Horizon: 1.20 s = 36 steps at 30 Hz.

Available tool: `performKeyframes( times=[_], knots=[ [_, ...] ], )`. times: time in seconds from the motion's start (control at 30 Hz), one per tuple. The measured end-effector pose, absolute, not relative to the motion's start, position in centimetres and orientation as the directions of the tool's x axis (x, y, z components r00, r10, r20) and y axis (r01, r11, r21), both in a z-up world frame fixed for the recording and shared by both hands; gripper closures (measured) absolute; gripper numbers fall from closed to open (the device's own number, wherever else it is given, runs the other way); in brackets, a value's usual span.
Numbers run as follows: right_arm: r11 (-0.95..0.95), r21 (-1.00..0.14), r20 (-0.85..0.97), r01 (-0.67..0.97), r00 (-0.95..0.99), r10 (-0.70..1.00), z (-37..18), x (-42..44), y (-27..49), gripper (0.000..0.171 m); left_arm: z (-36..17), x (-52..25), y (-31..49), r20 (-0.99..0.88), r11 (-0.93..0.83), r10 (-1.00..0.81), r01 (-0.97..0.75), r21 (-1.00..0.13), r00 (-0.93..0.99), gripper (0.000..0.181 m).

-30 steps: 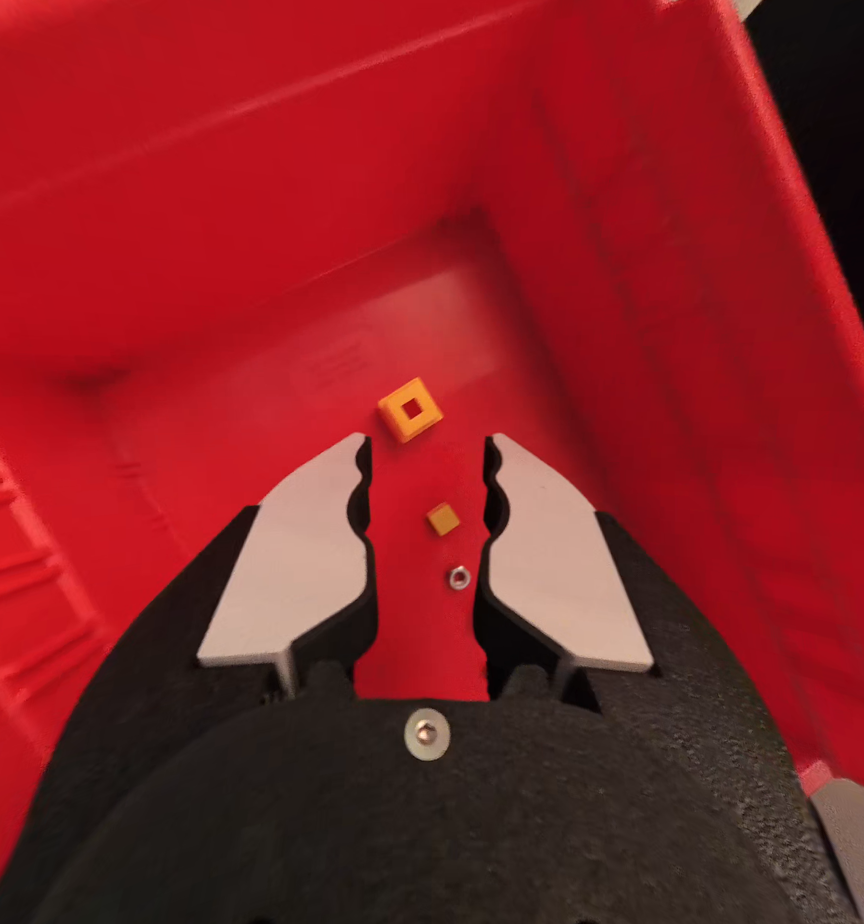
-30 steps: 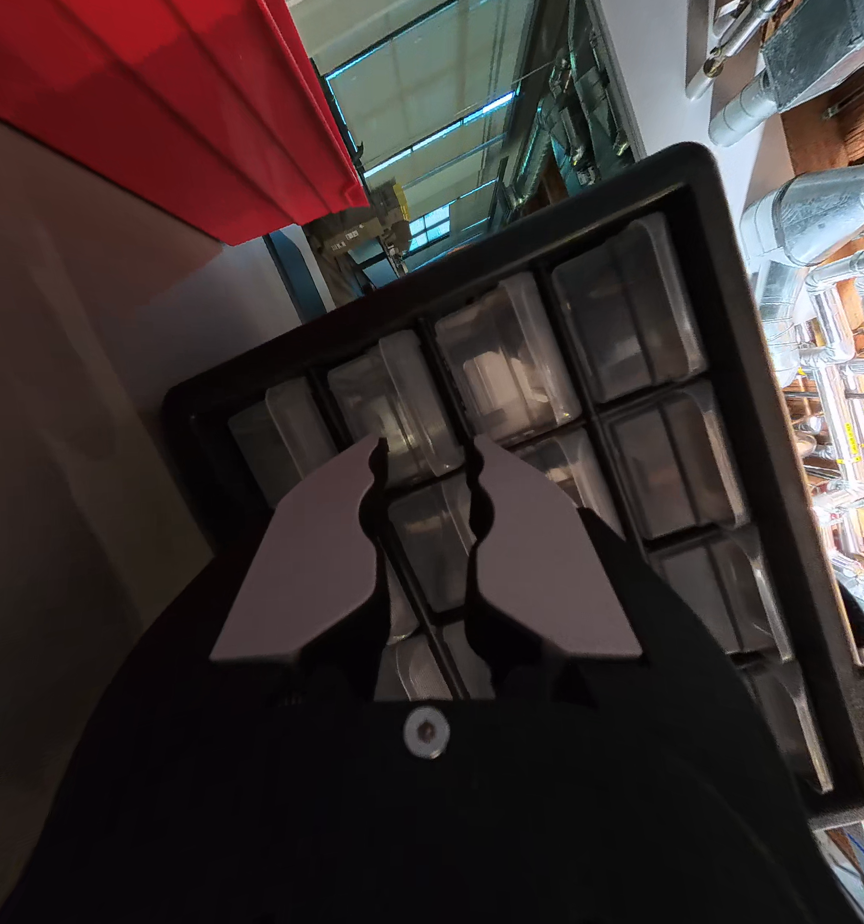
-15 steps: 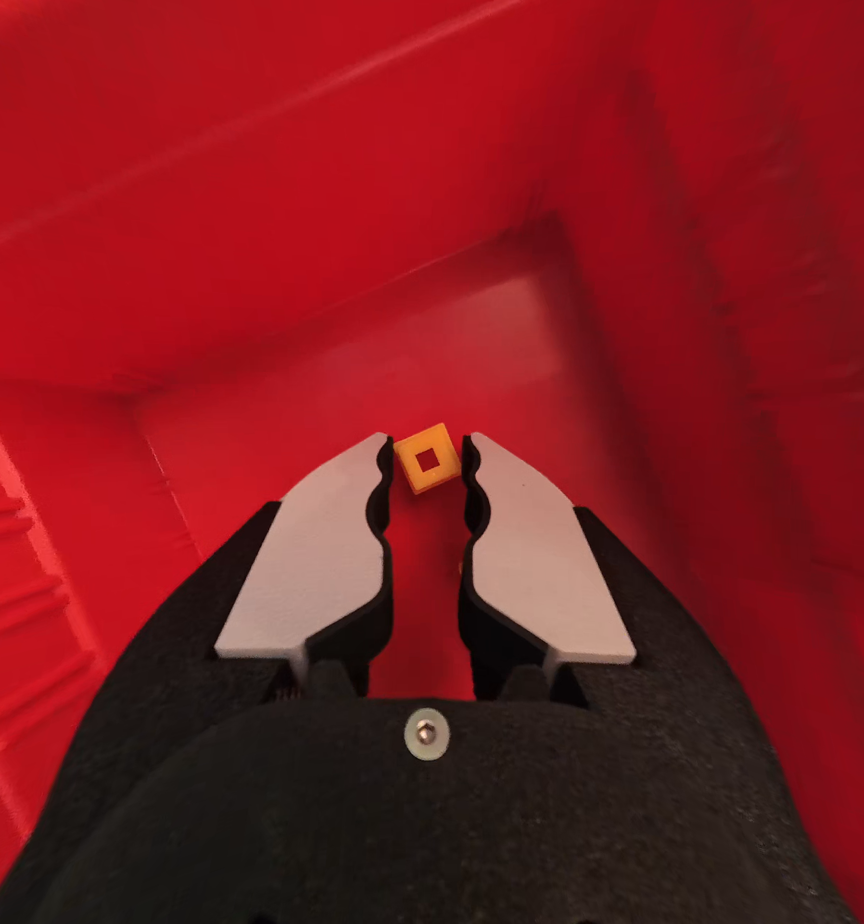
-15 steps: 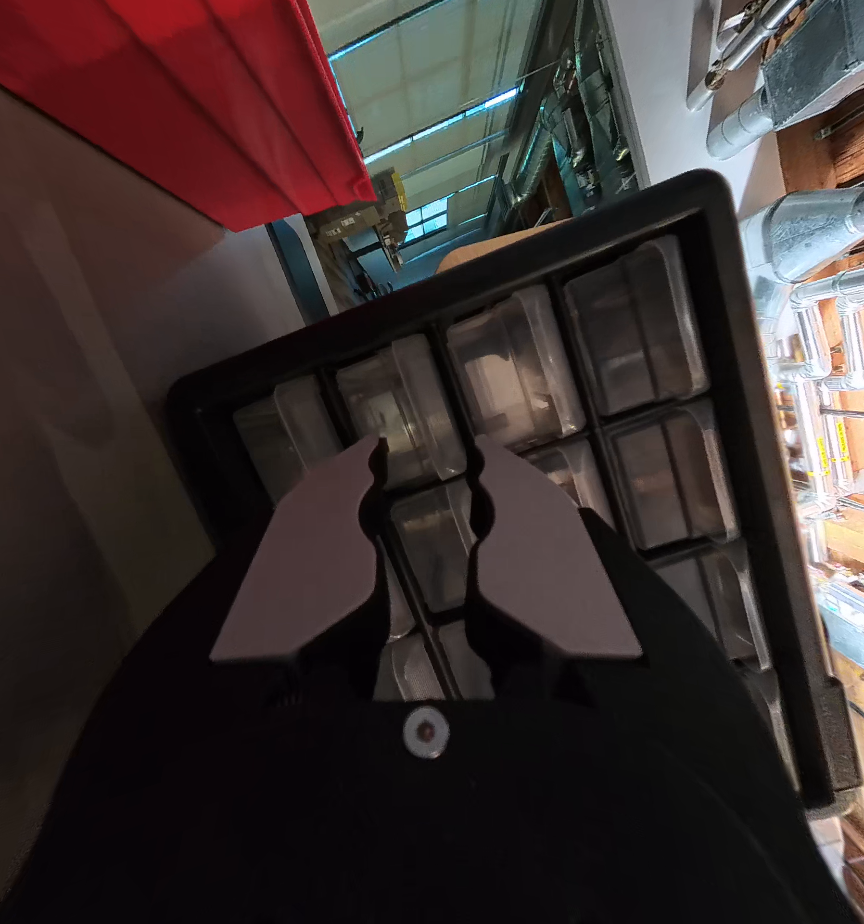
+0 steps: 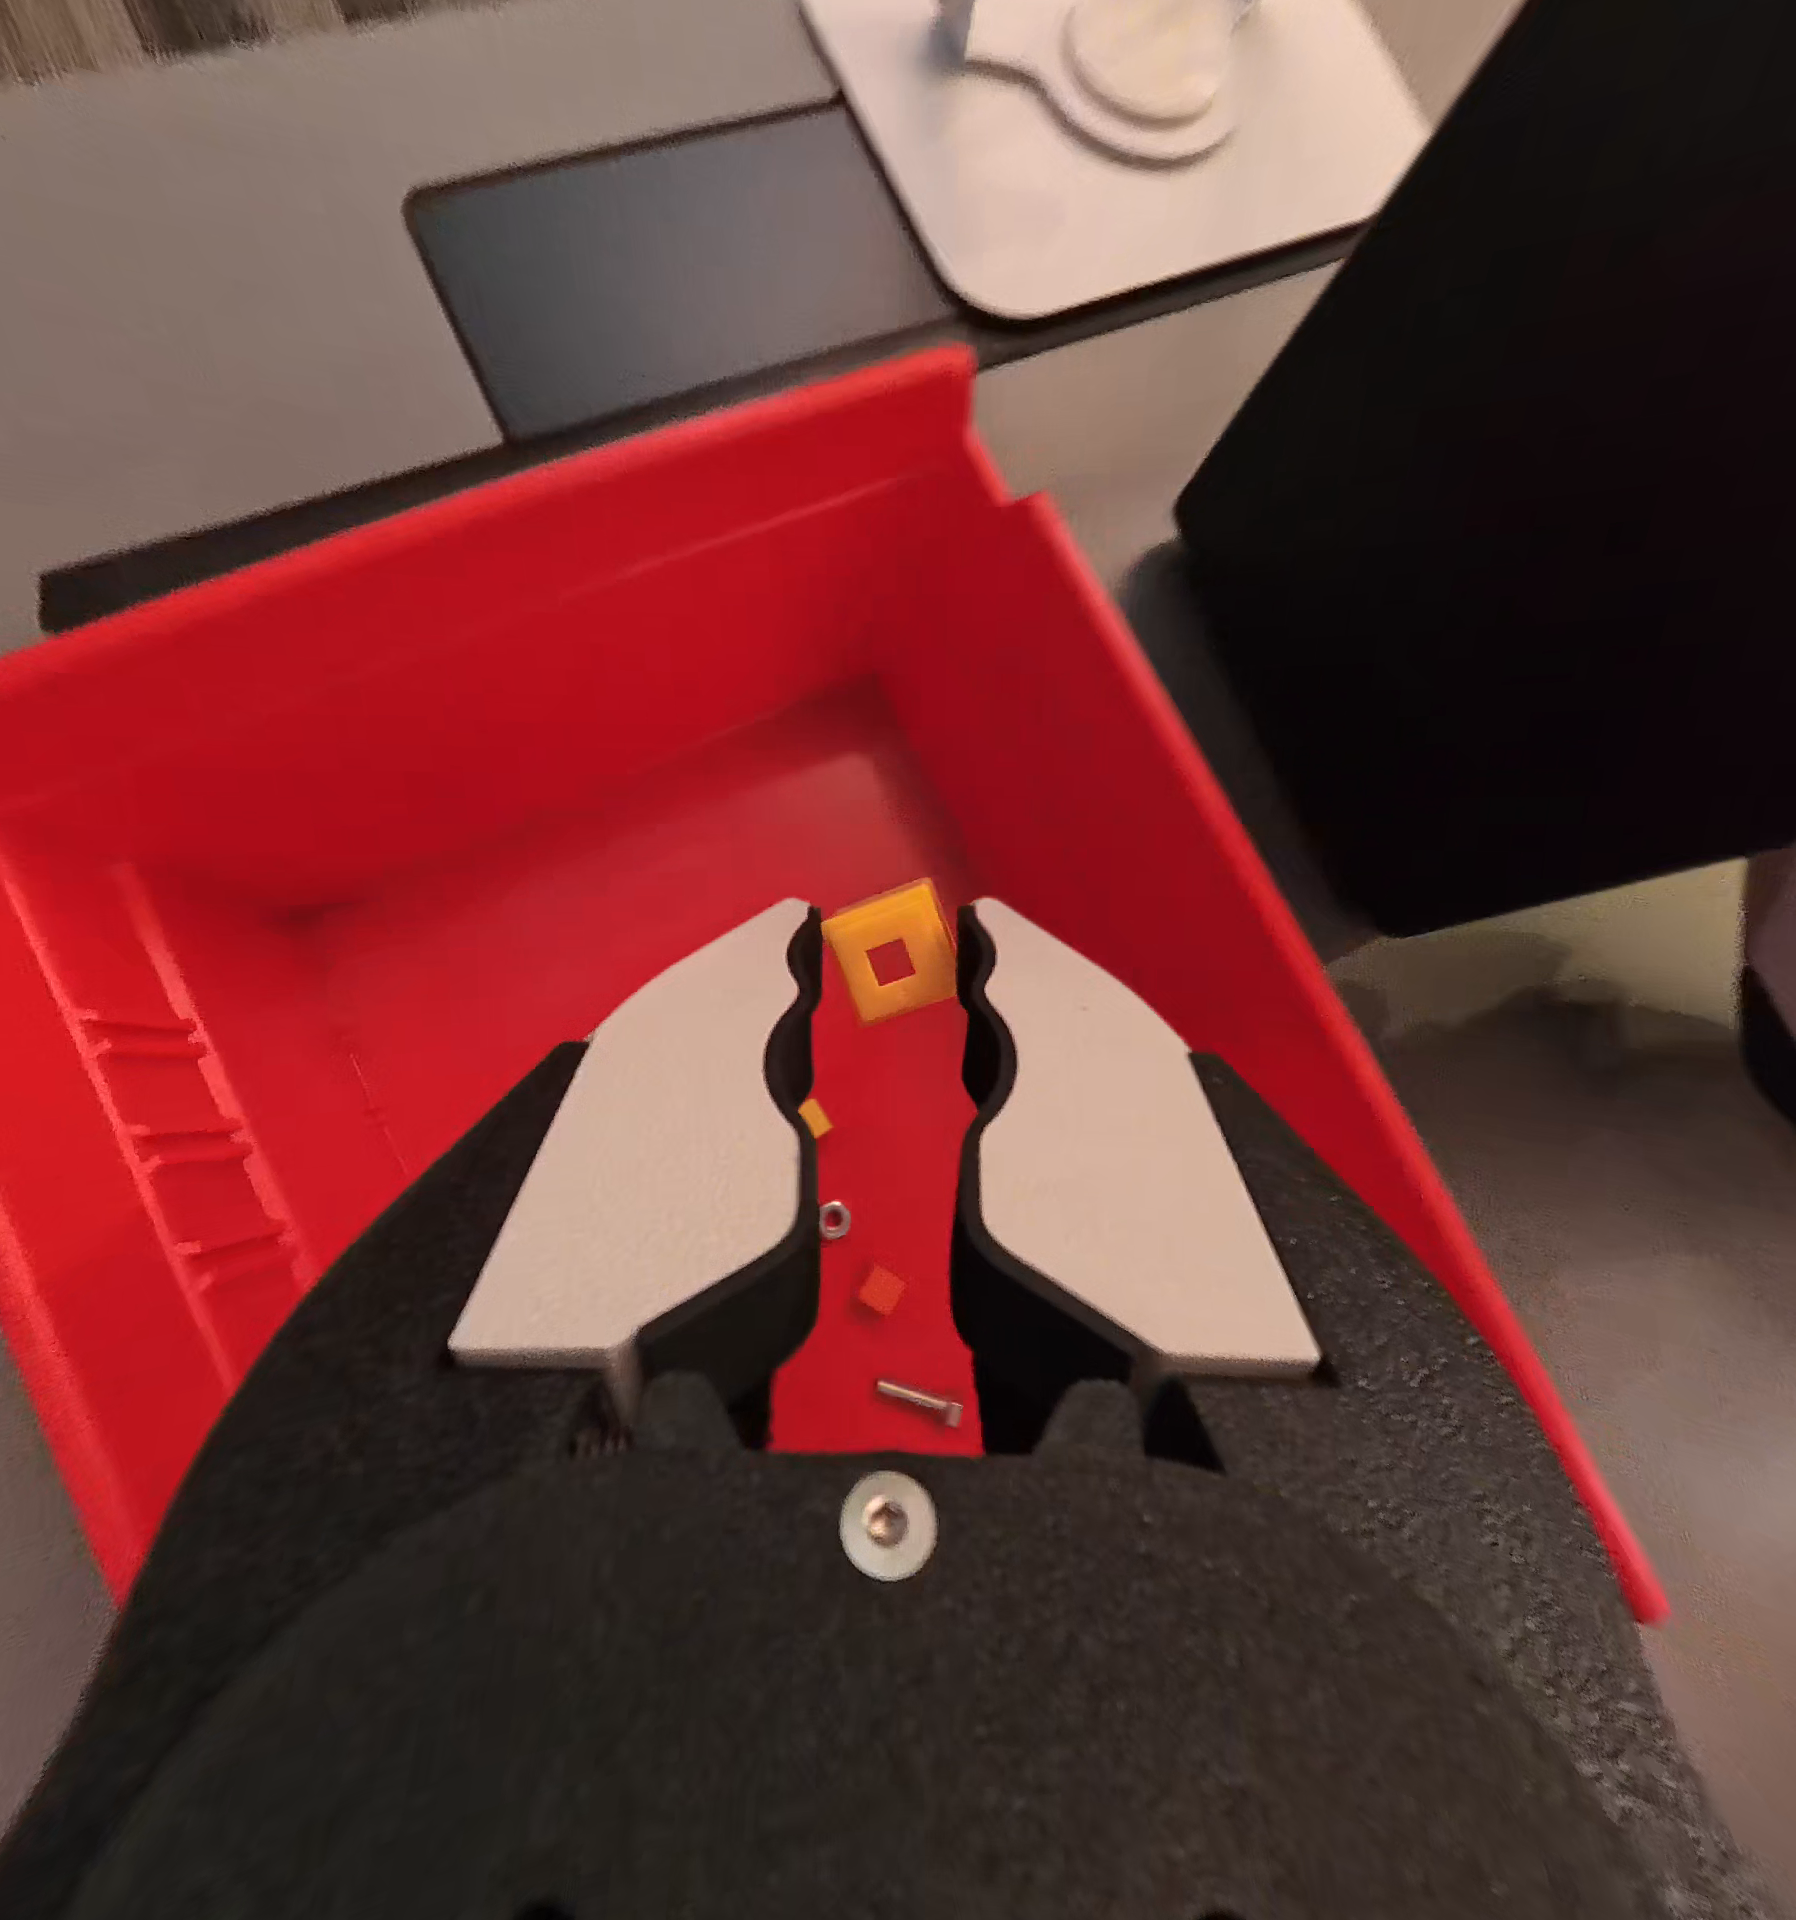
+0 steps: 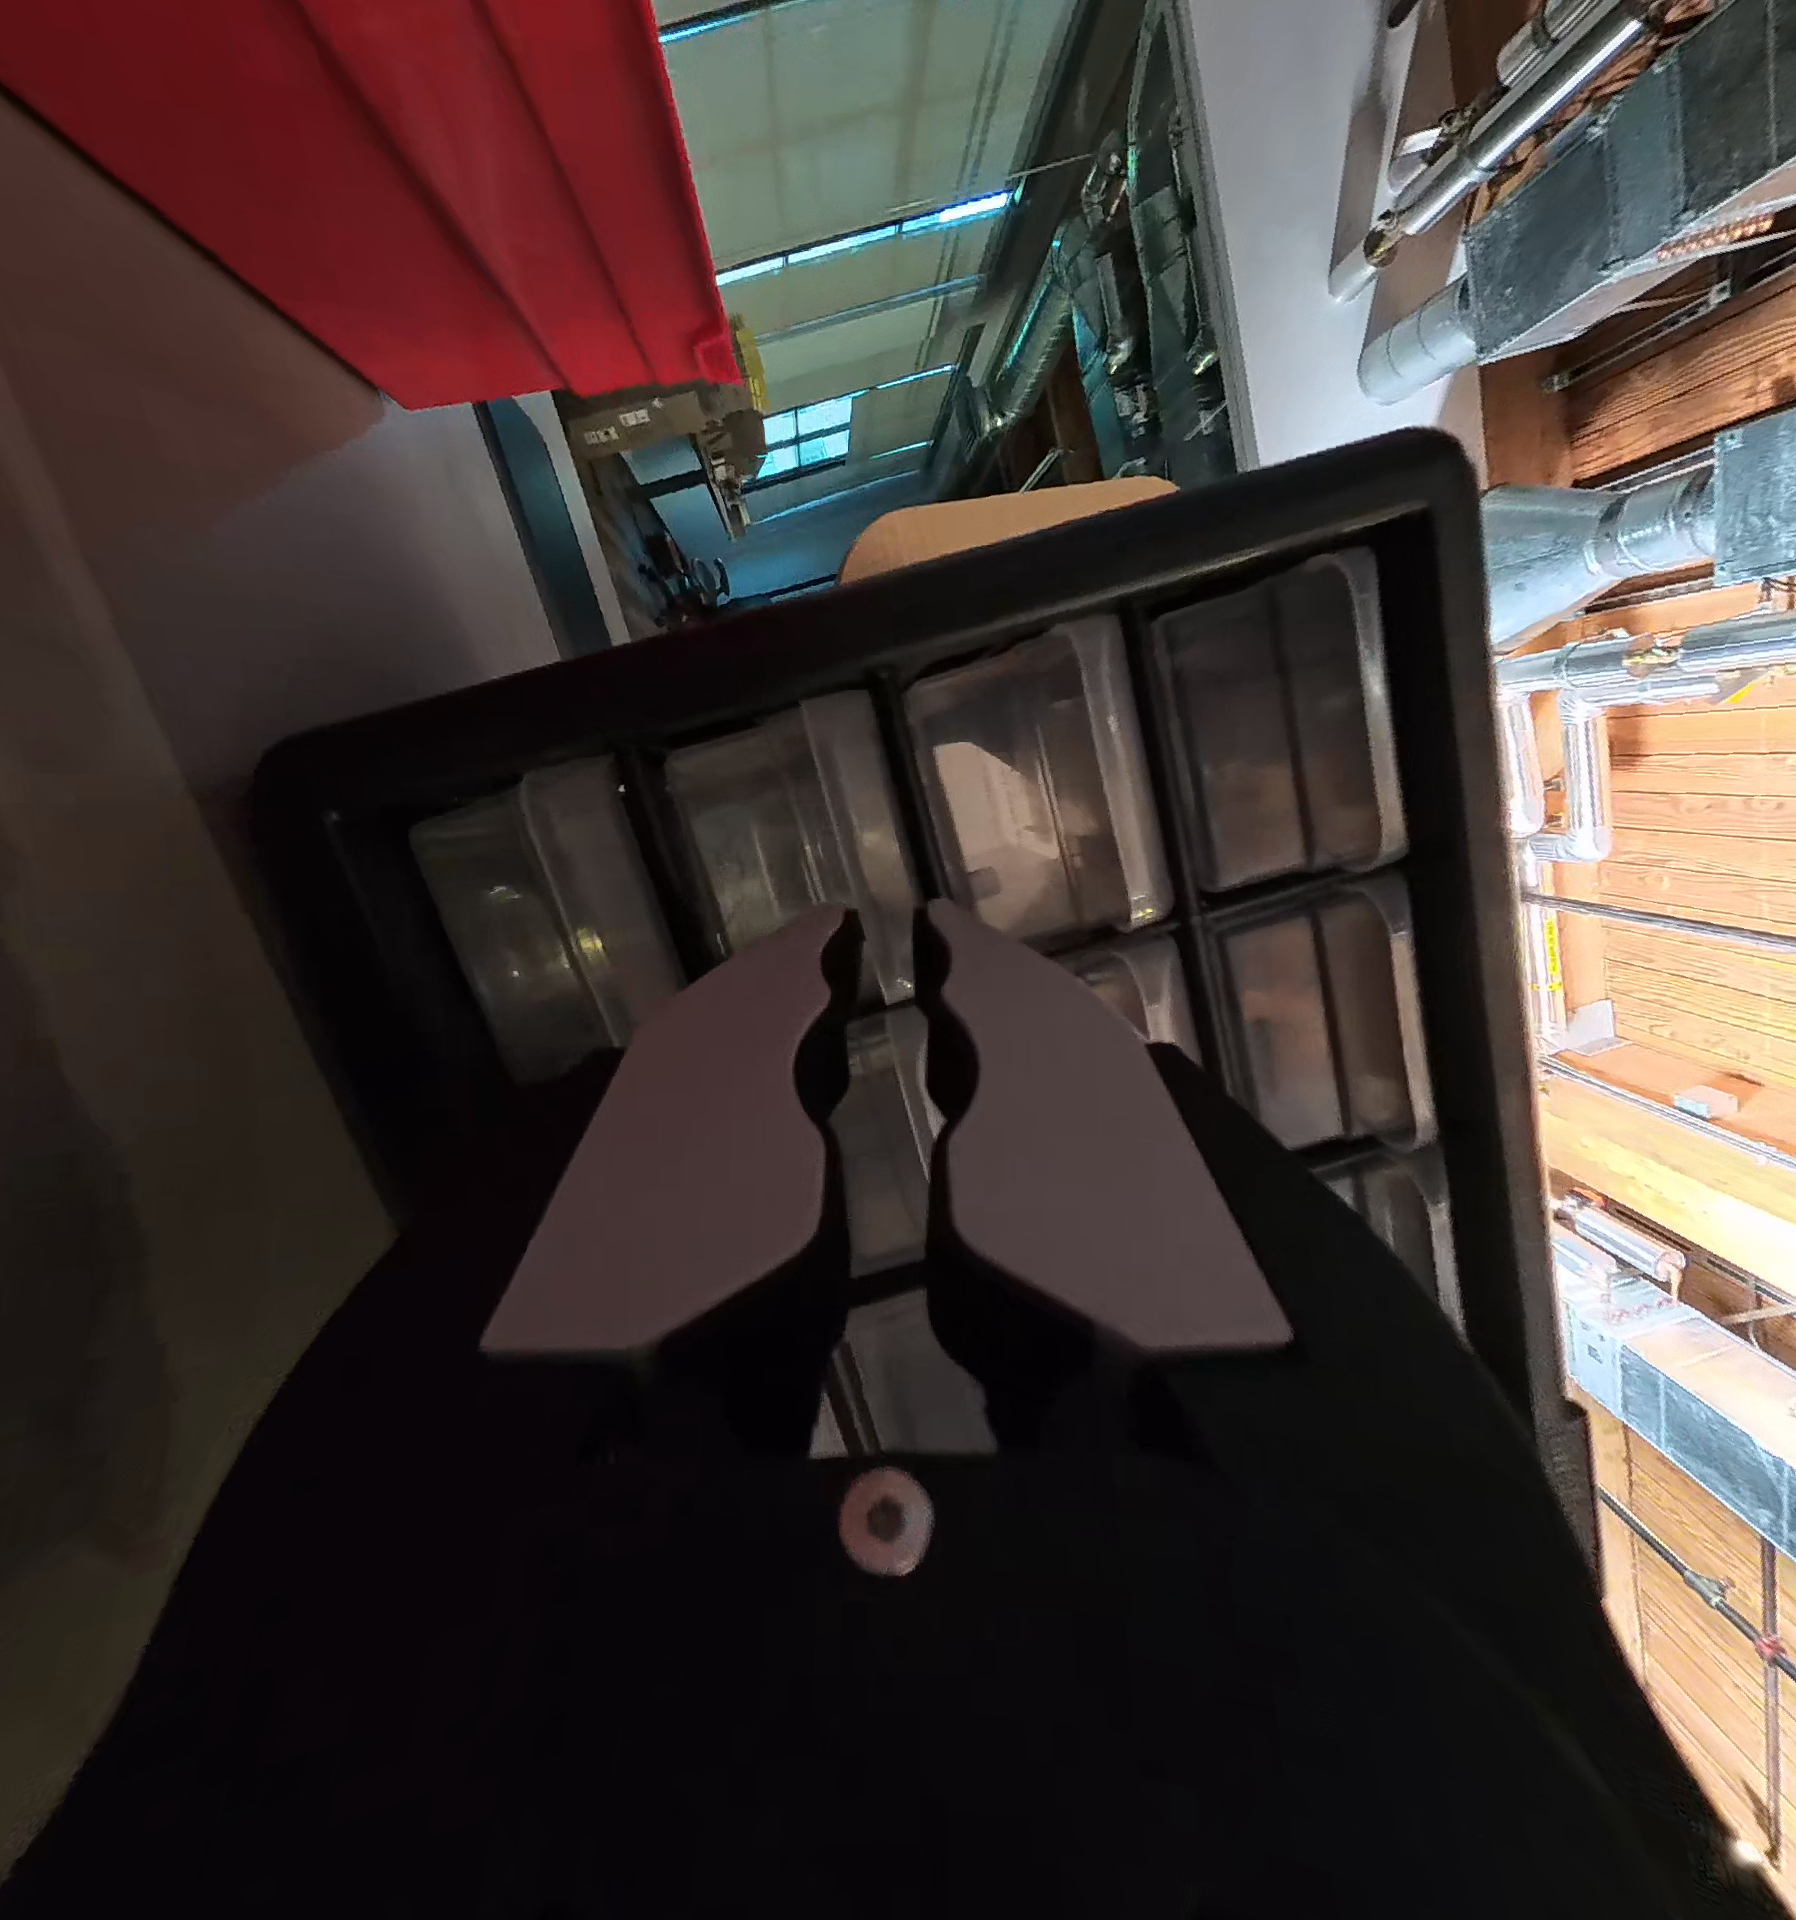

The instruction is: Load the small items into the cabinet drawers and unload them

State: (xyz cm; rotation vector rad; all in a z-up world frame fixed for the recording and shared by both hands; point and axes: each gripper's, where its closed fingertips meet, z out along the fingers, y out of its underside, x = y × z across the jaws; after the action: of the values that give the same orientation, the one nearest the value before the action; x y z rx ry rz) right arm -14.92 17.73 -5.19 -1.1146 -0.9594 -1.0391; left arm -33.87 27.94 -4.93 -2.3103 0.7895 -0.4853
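The right gripper (image 6: 886, 920) hung in front of a black cabinet (image 6: 1476, 831) of clear plastic drawers (image 6: 1278, 738), its two grey fingers (image 6: 1060, 1122) a narrow gap apart and holding nothing. A red bin (image 6: 437, 187) sat beyond the cabinet's far corner, on the same pale table (image 6: 125, 831). Metal pipes (image 6: 1600, 540) ran behind the cabinet.

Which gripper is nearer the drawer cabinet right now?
Right. The right gripper hangs directly before the black drawer cabinet, jaws nearly closed, empty. The left gripper is over the red bin, clamping a yellow square piece.
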Motion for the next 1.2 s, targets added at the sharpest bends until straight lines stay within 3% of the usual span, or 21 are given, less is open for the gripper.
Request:
performKeyframes(
  times=[0.33,0.67,0.8,1.03,1.2],
  knots=[
    [0.211,-0.141,0.972,0.967,0.176,-0.154,-5.3,-16.3,12.6,0.162,2.3,-26.8,19.2,0.099,-0.383,-0.853,-0.486,-0.786,0.512,0.157],
    [0.263,-0.153,0.971,0.953,0.195,-0.14,-5.0,-17.2,8.5,0.162,0.7,-18.3,9.8,-0.003,-0.107,-0.986,-0.636,-0.764,0.169,0.157],
    [0.277,-0.144,0.975,0.95,0.184,-0.123,-5.4,-17.5,8.2,0.162,-2.3,-16.5,9.7,-0.065,-0.047,-0.991,-0.756,-0.653,0.118,0.157],
    [0.293,-0.183,0.971,0.938,0.219,-0.093,-5.2,-17.3,8.3,0.161,-5.8,-16.4,11.8,-0.242,0.087,-0.97,-0.945,-0.317,-0.008,0.158],
    [0.297,-0.184,0.972,0.937,0.218,-0.086,-5.2,-17.4,8.2,0.161,-7.3,-16.0,12.0,-0.211,0.135,-0.973,-0.971,-0.199,-0.092,0.158]
  ],
)
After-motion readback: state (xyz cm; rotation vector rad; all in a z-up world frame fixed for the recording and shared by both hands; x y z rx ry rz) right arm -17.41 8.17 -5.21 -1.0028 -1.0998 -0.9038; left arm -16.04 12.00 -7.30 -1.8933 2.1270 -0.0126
